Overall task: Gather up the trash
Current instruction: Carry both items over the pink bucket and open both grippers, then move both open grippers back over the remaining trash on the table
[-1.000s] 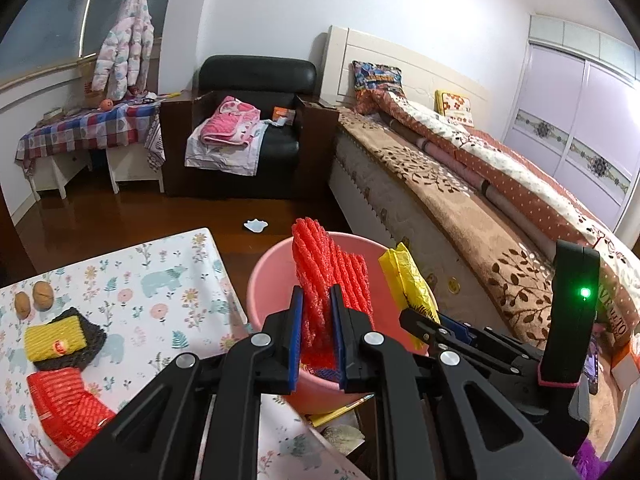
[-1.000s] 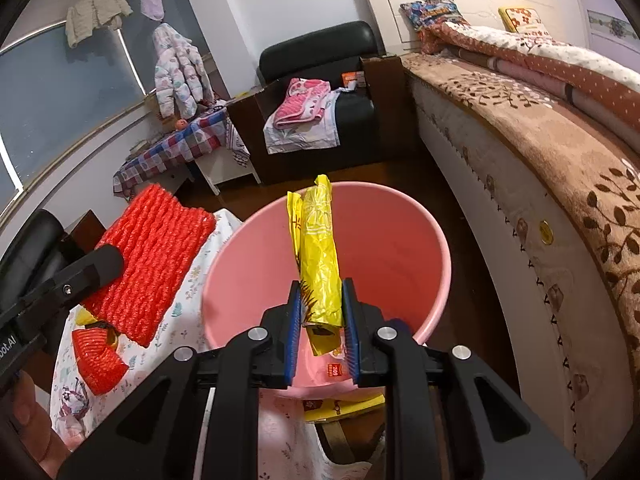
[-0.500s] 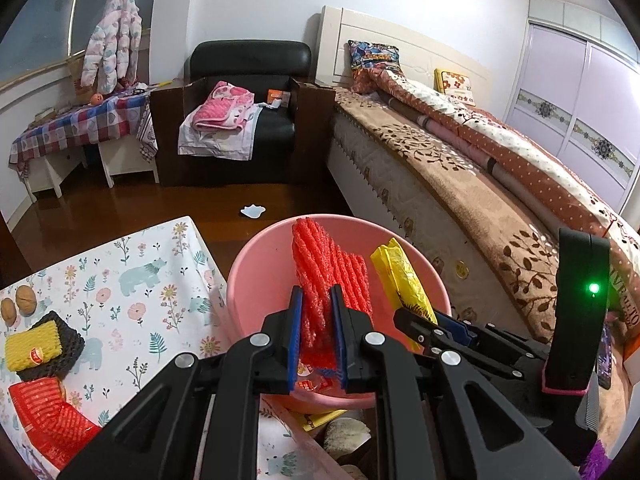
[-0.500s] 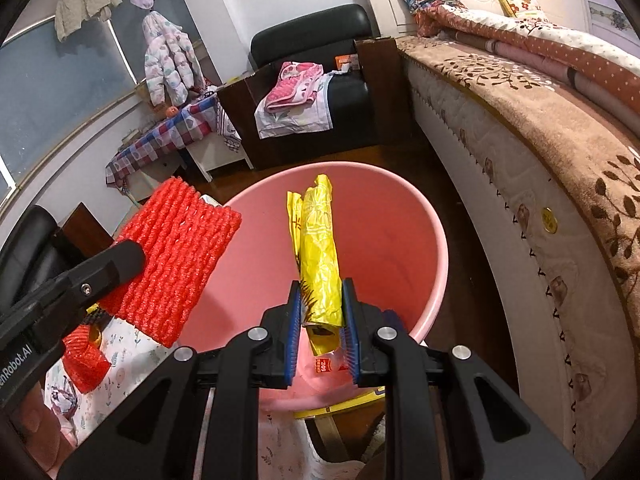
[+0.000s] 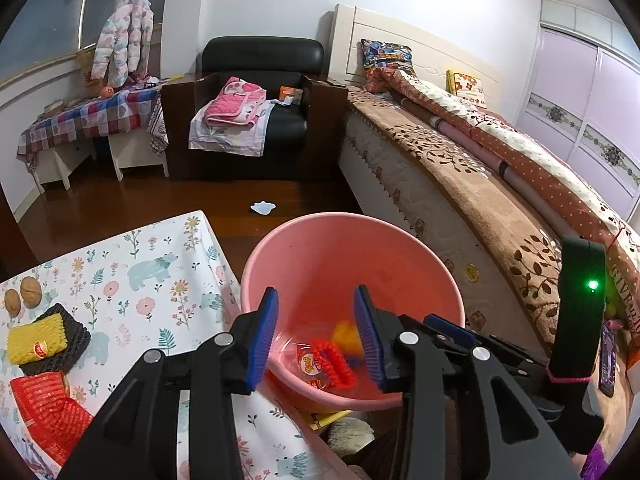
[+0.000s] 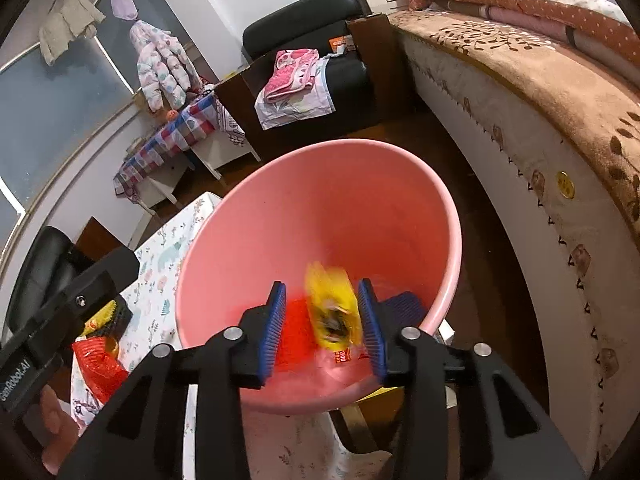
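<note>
Pink bucket (image 5: 448, 284), red foam net (image 5: 334, 362), yellow wrapper (image 6: 332, 304) inside

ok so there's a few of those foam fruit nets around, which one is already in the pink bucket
The red foam net lying at the bottom of the pink bucket. The yellow net, the black net and another red net lie on the floral tablecloth.

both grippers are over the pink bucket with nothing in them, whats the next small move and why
Probably swing the left hand-held gripper back toward the table. Both jaws have just been opening: the red foam net lies in the pink bucket and the yellow wrapper is dropping in, while another red net and a yellow one remain on the tablecloth.
</note>
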A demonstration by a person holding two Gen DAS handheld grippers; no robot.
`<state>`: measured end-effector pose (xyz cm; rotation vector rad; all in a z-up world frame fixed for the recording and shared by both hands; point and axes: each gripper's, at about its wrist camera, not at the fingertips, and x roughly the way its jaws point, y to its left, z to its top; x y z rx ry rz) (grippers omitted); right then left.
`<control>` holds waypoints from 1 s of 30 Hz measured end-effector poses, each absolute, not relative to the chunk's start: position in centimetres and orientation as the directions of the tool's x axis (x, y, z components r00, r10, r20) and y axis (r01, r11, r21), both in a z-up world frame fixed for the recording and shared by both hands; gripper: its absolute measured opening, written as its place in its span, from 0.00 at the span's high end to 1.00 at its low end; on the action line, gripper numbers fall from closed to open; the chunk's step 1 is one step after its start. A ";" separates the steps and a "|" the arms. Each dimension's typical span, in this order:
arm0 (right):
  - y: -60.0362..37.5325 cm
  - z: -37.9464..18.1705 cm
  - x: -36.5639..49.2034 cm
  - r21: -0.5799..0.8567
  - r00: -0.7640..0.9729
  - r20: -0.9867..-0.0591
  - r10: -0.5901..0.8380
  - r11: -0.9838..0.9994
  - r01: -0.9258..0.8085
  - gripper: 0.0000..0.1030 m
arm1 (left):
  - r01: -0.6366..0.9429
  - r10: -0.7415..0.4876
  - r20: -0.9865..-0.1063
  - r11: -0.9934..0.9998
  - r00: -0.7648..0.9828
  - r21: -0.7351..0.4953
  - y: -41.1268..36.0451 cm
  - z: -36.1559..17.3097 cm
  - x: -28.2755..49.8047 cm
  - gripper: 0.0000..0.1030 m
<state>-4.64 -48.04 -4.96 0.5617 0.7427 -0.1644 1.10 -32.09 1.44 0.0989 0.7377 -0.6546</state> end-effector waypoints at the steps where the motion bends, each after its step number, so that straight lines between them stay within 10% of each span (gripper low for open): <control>1: -47.9 -4.8 -4.7 0.421 0.734 -0.677 0.050 0.845 0.331 0.61 | 0.585 -0.519 -0.652 0.799 0.553 -0.140 -32.0 1.5 1.0 0.61; 30: -42.1 0.2 -8.3 0.392 0.826 -0.559 0.064 0.899 0.195 0.60 | 0.482 -0.479 -0.582 0.861 0.657 -0.165 -22.0 6.4 -3.0 0.60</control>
